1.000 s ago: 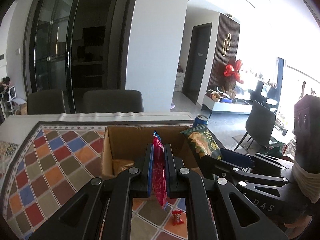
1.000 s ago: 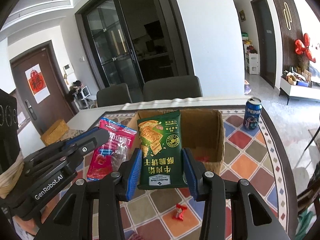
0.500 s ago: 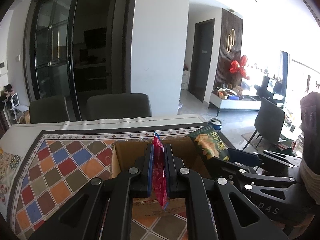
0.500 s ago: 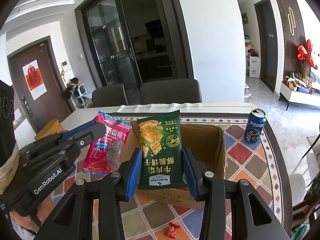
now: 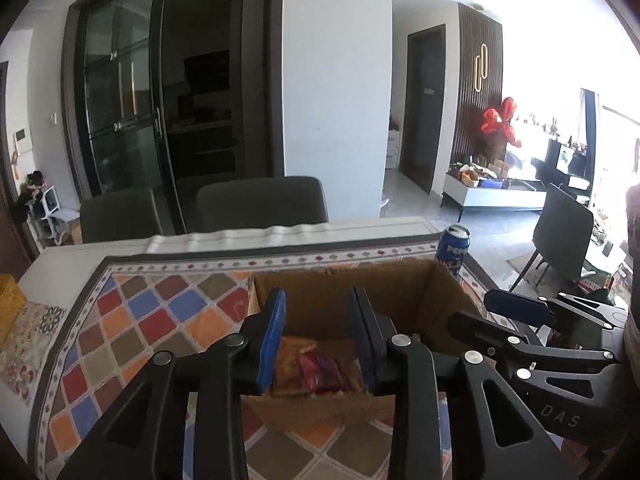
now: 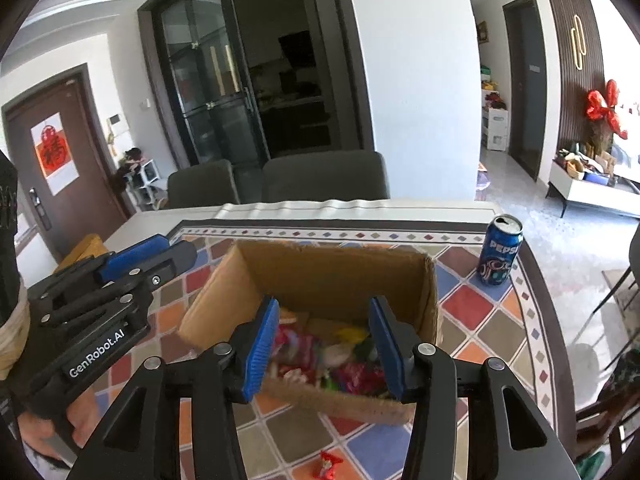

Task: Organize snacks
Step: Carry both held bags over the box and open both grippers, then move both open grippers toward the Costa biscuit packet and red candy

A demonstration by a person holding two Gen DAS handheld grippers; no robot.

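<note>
The left gripper (image 5: 318, 336) points forward and downward, its blue-padded jaws opening with nothing gripped between them. The right gripper (image 6: 324, 344) sits just beside it at a similar downward tilt, its jaws also opening and empty. Part of a hand (image 6: 80, 420) shows under the left gripper's black body in the right wrist view.

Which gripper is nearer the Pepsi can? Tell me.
Right. The right gripper hangs over the cardboard box on the side where the Pepsi can stands. The left gripper, also over the box, sits beyond the right one, farther from the can.
</note>
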